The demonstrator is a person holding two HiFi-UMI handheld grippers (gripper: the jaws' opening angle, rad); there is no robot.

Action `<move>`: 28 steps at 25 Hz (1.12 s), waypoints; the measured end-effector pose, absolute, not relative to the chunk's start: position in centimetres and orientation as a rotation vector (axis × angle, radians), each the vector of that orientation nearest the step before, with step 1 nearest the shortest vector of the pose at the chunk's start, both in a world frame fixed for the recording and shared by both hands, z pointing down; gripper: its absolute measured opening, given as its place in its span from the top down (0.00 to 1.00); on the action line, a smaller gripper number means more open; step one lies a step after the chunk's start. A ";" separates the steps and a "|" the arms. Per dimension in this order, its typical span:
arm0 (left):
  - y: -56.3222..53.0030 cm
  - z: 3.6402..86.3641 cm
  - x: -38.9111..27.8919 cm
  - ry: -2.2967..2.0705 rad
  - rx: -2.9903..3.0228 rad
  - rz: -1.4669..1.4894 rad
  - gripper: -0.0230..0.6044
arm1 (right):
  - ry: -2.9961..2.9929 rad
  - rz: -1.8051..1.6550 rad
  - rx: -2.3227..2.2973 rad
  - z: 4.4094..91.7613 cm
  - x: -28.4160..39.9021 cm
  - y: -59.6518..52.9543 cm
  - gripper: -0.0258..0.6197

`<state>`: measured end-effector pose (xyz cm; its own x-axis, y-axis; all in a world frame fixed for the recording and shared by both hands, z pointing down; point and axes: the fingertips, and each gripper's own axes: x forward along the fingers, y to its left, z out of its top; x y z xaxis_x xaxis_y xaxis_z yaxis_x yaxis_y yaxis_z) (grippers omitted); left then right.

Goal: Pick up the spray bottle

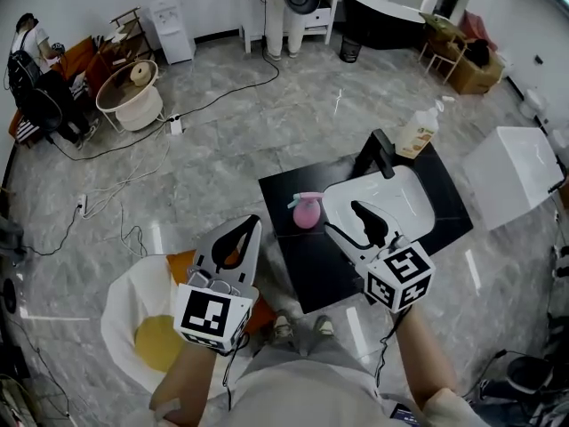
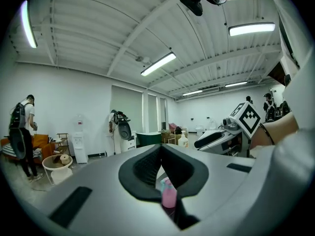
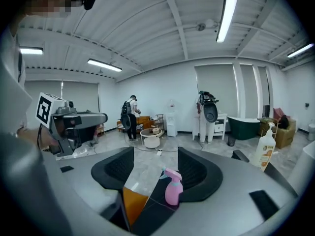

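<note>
Right gripper [image 1: 342, 217] stood open and empty near the bottle [image 1: 305, 212]. Left gripper [image 1: 254, 222] had its jaws closed on nothing.

Spray bottle [image 1: 306, 212] glossy pink plastic; floor [image 1: 293, 123] polished stone.

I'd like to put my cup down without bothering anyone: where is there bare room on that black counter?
The black counter is bare in front of the pink spray bottle, toward the person, and in the back corner left of the faucet. The sink fills the right; the soap bottle crowds the back edge.
</note>
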<state>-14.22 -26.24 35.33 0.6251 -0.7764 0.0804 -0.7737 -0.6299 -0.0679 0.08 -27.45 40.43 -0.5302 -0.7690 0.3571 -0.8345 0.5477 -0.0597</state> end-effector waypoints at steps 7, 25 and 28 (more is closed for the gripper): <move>-29.1 40.0 -13.8 1.430 -2.875 -0.227 0.93 | -2.414 0.450 1.286 47.2 0.9 -30.7 0.50; -33.0 50.0 -12.5 1.581 -2.950 -0.469 0.93 | -2.275 0.700 1.263 61.0 1.6 -36.7 0.50; -33.1 50.7 -12.2 1.584 -2.957 -0.488 0.93 | -2.272 0.718 1.255 62.4 1.2 -37.1 0.50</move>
<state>-12.21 -33.15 50.69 0.5291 -0.7674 0.3621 -0.8381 -0.5393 0.0819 1.21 -37.08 62.44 -0.4883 -0.6317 0.6021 -0.8630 0.4523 -0.2253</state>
